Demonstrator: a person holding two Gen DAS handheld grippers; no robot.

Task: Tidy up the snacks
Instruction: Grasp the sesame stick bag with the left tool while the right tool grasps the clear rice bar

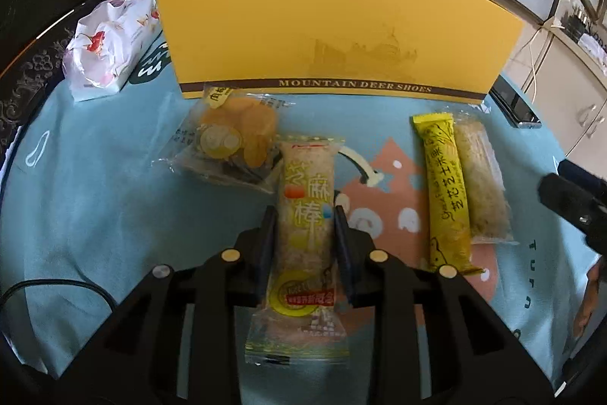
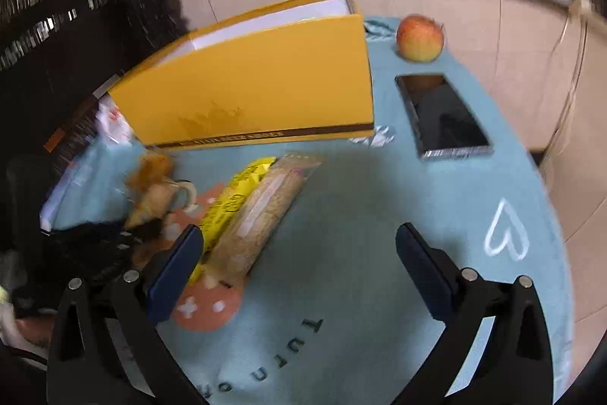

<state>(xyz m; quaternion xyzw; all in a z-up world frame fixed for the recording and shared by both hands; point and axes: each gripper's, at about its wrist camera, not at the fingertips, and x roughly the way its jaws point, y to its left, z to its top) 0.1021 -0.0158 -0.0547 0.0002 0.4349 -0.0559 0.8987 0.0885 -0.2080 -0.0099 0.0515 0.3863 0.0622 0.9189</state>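
Now the left gripper point(image 1: 303, 215) clamps both pads on the sesame stick packet point(image 1: 305, 215), chip bag point(image 1: 231, 143) ahead-left of its jaws. Rightward, the right gripper point(image 2: 299, 264) gapes, yellow corn bar point(image 2: 227, 207) and grain bar point(image 2: 258, 219) by its left pad.

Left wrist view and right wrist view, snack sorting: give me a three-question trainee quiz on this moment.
1. True or false: the left tongs are closed on the sesame bar.
2. Which lies right of the yellow box in the right wrist view? A) tissue pack B) phone C) chip bag
3. Fill in: the right tongs are ____, holding nothing.

Key: 1 true. 2 B; the apple sits beyond it. 3 open; the yellow bar and grain bar lie by their left finger, ungripped.
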